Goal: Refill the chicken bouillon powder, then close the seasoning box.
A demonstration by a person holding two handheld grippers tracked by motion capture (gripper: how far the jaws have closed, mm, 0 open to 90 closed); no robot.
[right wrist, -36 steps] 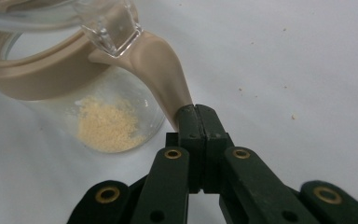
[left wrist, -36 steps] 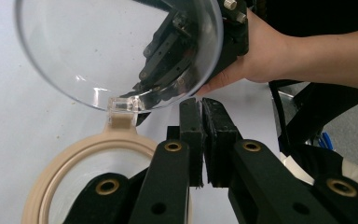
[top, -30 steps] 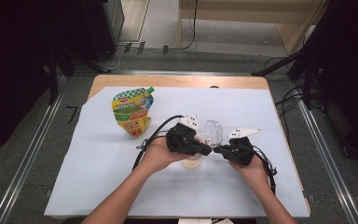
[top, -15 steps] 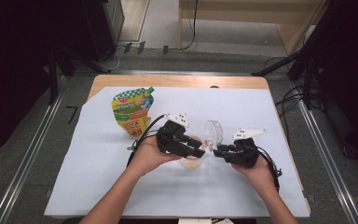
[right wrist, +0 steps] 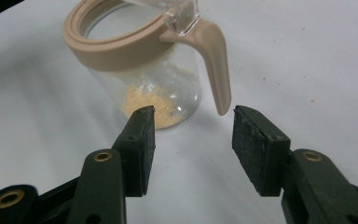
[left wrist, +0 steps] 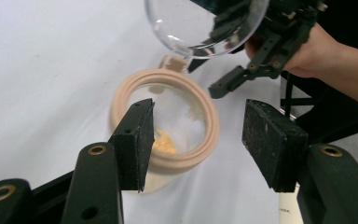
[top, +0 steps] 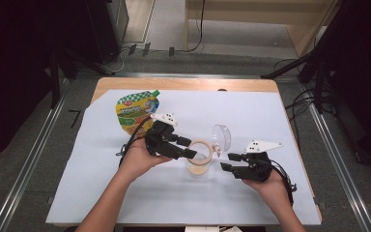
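Both grippers, left [top: 191,149] and right [top: 227,162], just opened and clear of the jar [top: 199,162], lid [top: 221,137] up; next, fetching the pouch [top: 136,111] beyond it.

A wooden table [top: 183,84] covered with a pale blue sheet [top: 251,121] stands on a grey carpeted floor [top: 29,159] between metal floor rails [top: 331,145], with black cables [top: 299,101], light wooden furniture [top: 251,19] and dark surroundings behind it.
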